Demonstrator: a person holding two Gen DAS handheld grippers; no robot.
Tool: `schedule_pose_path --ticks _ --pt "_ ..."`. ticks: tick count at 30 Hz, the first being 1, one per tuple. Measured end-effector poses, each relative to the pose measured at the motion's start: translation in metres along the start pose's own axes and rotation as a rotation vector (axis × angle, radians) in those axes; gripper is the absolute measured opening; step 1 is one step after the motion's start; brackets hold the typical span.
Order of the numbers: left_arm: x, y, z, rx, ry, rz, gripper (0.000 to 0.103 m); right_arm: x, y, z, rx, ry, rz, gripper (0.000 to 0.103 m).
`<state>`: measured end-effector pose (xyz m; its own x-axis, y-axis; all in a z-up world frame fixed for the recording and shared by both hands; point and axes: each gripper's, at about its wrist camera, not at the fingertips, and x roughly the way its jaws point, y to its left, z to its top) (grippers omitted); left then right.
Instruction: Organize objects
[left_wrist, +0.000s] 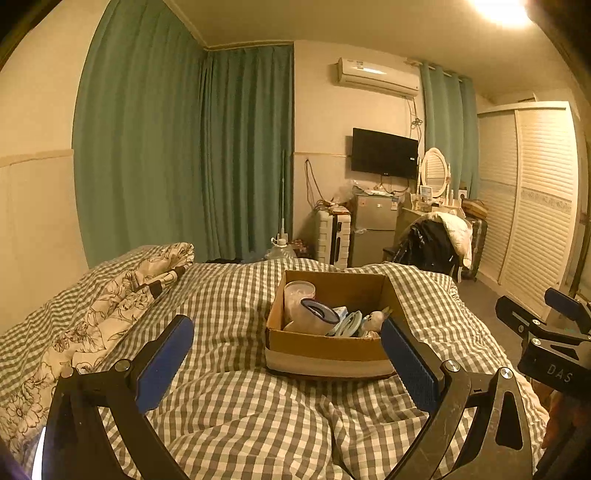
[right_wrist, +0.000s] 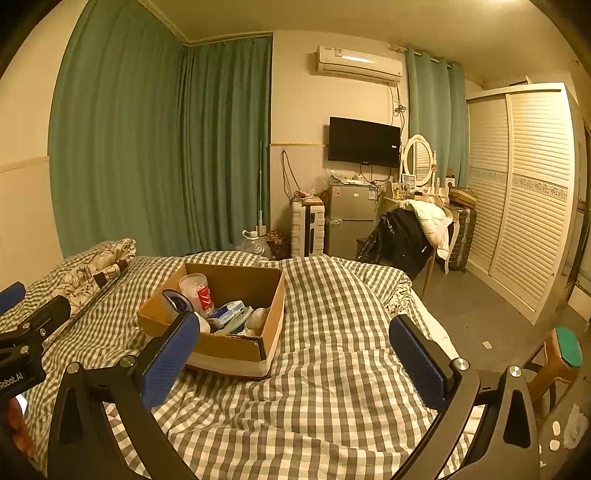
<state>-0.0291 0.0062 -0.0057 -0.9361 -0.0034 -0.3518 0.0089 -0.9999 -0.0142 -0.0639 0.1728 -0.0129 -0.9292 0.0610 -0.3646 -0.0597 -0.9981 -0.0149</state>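
A cardboard box (left_wrist: 325, 347) of jumbled items sits on the checked bed (left_wrist: 229, 406), dead ahead of the left hand-held gripper (left_wrist: 288, 358) and ahead-left of the right hand-held gripper (right_wrist: 295, 354); both gape wide, empty, the left apparently nearer.

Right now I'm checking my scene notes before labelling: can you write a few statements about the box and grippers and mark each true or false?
1. The cardboard box sits on the checked bedspread. True.
2. The box is empty. False: it holds a clear plastic cup and other items.
3. The left gripper is open. True.
4. The right gripper grips the cup. False: it is open, holding nothing.
5. The wall television is showing a picture. False: its screen is dark.
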Motion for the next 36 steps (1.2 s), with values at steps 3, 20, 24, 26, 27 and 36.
schedule_pose_path --ticks 3,20,24,26,27,36 --pt "0.0006 0.0024 -0.0020 -0.005 0.006 0.002 0.103 -0.0015 0.0025 0.0002 -0.002 -0.002 0.000 0.103" --pt "0.0001 0.0090 -0.0041 -0.028 0.018 -0.001 0.103 -0.0021 0.0082 -0.0012 -0.007 0.011 0.005 0.103" --pt "-0.0004 0.0087 -0.0040 -0.028 0.016 -0.002 0.103 -0.0017 0.0091 -0.0019 -0.006 0.013 0.004 0.103" --pt "-0.0009 0.0082 -0.0036 -0.027 0.015 -0.004 0.103 -0.0019 0.0094 -0.0020 -0.007 0.013 0.006 0.103" --pt "-0.0013 0.0080 -0.0033 -0.026 0.014 -0.003 0.103 -0.0021 0.0100 -0.0021 -0.008 0.013 0.006 0.103" --pt "-0.0013 0.0077 -0.0032 -0.025 0.015 -0.007 0.103 -0.0025 0.0108 -0.0022 -0.009 0.013 0.005 0.103"
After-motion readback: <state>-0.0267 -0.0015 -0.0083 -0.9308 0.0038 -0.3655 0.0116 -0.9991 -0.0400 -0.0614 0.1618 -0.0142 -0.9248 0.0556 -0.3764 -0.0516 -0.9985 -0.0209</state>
